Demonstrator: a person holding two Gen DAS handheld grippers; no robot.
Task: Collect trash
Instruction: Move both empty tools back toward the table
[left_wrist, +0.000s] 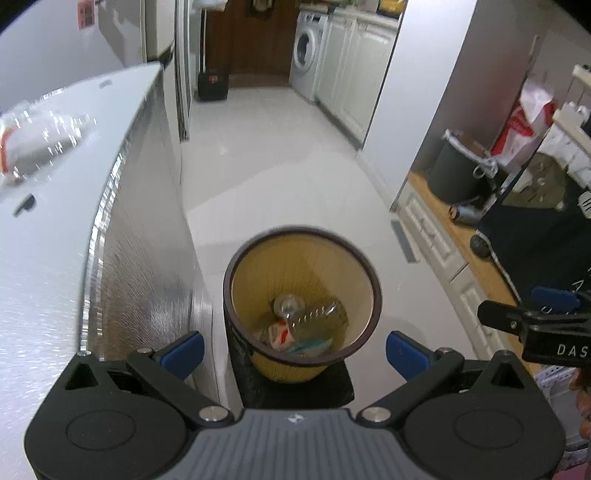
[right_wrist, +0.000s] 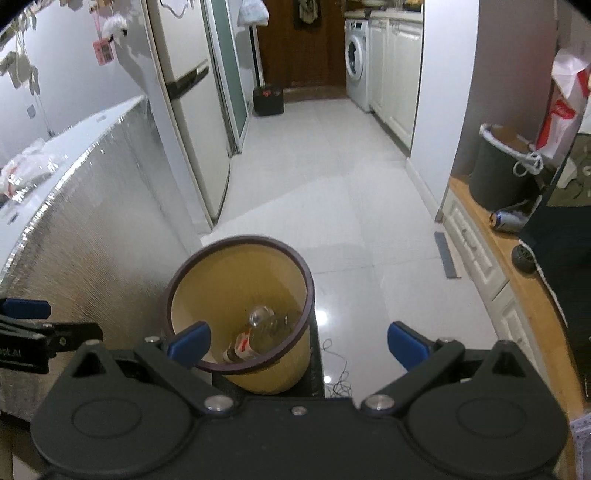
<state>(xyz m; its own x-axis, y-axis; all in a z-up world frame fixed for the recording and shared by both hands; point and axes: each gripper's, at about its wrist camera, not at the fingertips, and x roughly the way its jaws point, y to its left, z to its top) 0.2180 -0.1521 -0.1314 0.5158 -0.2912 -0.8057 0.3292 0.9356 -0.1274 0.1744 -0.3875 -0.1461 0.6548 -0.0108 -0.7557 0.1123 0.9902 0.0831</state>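
Plastic wrapper (left_wrist: 40, 142) on the left desk (left_wrist: 55, 229) looks left to collect. Our left tool (left_wrist: 294, 350) and right tool (right_wrist: 298, 342) both hang released, holding nothing, over the yellow bin (left_wrist: 302, 295), where a bottle (left_wrist: 314, 317) and scraps already sit.

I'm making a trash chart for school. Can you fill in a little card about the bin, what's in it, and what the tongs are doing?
bin: yellow trash bin with a dark rim, standing on a dark stand beside the silver counter
inside bin: clear plastic bottle, red-and-white wrapper, something teal
left tongs: open, empty, over the bin
right tongs: open, empty, over the bin's right edge
still out: crumpled clear plastic wrapper on the counter
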